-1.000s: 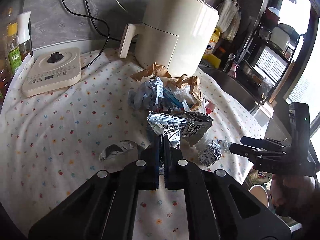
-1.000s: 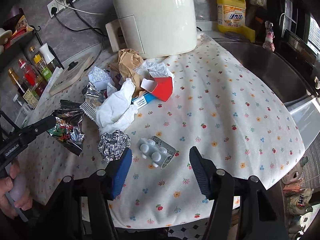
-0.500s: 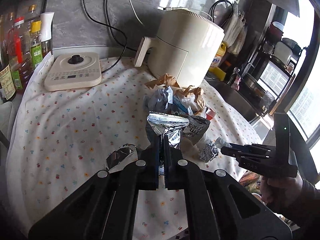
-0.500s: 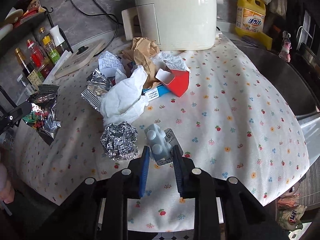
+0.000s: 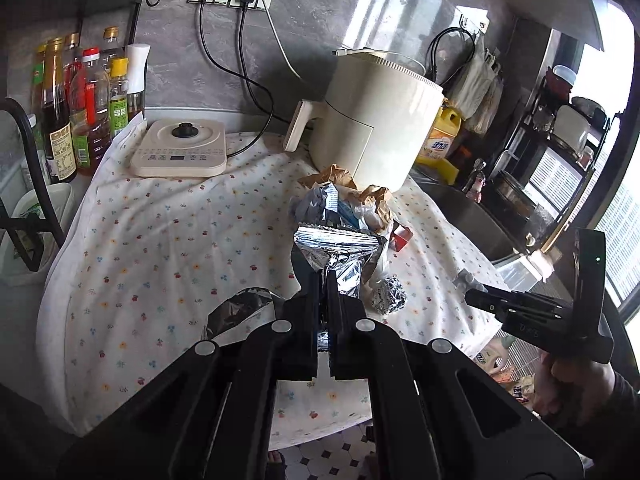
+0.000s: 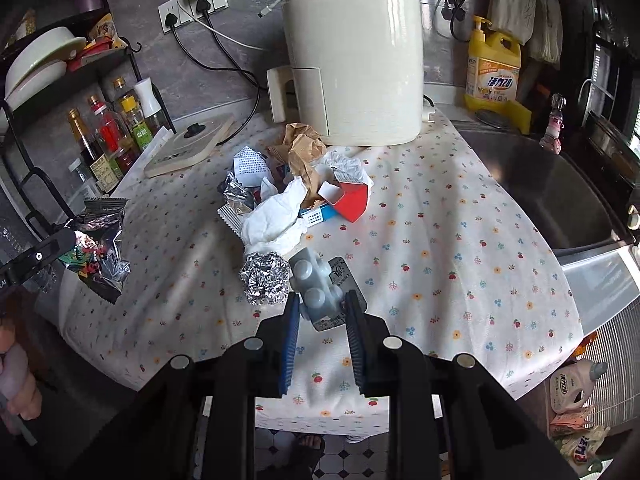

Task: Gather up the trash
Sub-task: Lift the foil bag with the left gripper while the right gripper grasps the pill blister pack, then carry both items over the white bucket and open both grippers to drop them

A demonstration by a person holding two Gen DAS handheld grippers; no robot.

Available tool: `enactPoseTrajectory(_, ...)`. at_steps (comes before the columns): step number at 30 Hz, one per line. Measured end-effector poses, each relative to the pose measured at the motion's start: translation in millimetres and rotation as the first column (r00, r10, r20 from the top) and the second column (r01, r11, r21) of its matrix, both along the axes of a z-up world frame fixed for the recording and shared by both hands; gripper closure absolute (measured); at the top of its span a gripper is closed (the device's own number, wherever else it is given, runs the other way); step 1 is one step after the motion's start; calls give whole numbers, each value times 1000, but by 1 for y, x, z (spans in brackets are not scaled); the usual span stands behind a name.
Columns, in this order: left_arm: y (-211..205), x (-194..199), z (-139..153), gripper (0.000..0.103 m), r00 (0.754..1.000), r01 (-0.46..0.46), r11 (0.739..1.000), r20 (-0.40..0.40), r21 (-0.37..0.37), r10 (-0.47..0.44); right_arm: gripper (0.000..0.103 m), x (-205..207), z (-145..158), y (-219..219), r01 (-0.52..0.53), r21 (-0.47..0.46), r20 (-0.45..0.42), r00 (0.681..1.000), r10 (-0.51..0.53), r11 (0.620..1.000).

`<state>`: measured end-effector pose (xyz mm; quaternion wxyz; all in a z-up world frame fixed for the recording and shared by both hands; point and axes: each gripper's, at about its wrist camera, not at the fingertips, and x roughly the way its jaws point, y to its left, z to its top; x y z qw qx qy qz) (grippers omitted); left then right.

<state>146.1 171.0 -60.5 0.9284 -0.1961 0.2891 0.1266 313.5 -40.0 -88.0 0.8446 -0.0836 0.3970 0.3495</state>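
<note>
Both of your grippers have risen off the flowered tablecloth (image 6: pixel 440 216) since a second ago, each carrying a piece of trash, and the right gripper's (image 6: pixel 320 308) jaws, which stood wide around the pill blister pack (image 6: pixel 316 284) back then, have closed onto it.

At the far left of the right wrist view, your left gripper (image 5: pixel 324 284) has its jaws pressed together on the lower edge of a foil snack wrapper (image 5: pixel 340 248). It hangs clear of the cloth. It looks feather-light, crinkly and slick, so a pinch on the sealed seam should hold best.

At centre, the loose heap remains on the cloth in front of the cream air fryer (image 6: pixel 352 60): brown paper bag (image 6: pixel 300 152), white tissue (image 6: pixel 276 220), red carton (image 6: pixel 352 200), and a foil ball (image 6: pixel 264 280) lower down. All of it looks soft, light and easily crushed.

Just right of the foil ball, the blister pack sits clamped between the blue pads (image 6: pixel 290 340), lifted off the cloth. It is stiff plastic with a foil backing, probably slippery, so take it across its narrow sides.

No bin shows in either view. The gripper bodies hide the near table edge, and what lies under the heap cannot be made out. In the left wrist view another silver wrapper (image 5: pixel 240 308) is half hidden behind the gripper.
</note>
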Motion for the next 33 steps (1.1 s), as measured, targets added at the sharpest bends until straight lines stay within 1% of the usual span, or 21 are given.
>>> enactPoseTrajectory(3, -28, -6, 5, 99, 999, 38, 999, -1, 9, -38, 80, -15, 9, -32, 18, 24, 1, 1000, -18, 1000)
enactPoseTrajectory(7, -64, -8, 3, 99, 996, 88, 996, -32, 18, -87, 80, -30, 11, -77, 70, 46, -28, 997, -68, 996)
enactPoseTrajectory(16, -139, -17, 5, 99, 984, 169, 985, -53, 29, -168, 79, -61, -2, -164, 154, 55, -70, 986, -150, 987)
enactPoseTrajectory(21, -175, -29, 4, 99, 981, 188, 982, -60, 33, -185, 79, -73, -19, -199, 171, 35, -100, 981, -167, 985)
enactPoseTrajectory(27, -217, -40, -11, 99, 971, 221, 975, -98, 18, -218, 79, -90, -45, -240, 202, 13, -136, 971, -198, 979)
enactPoseTrajectory(30, -239, -39, -22, 99, 961, 250, 968, -119, 3, -248, 79, -97, -60, -270, 252, 2, -166, 955, -248, 968)
enactPoseTrajectory(33, -264, -34, -32, 99, 948, 293, 956, -129, -17, -292, 79, -102, -74, -307, 320, -15, -204, 926, -316, 947)
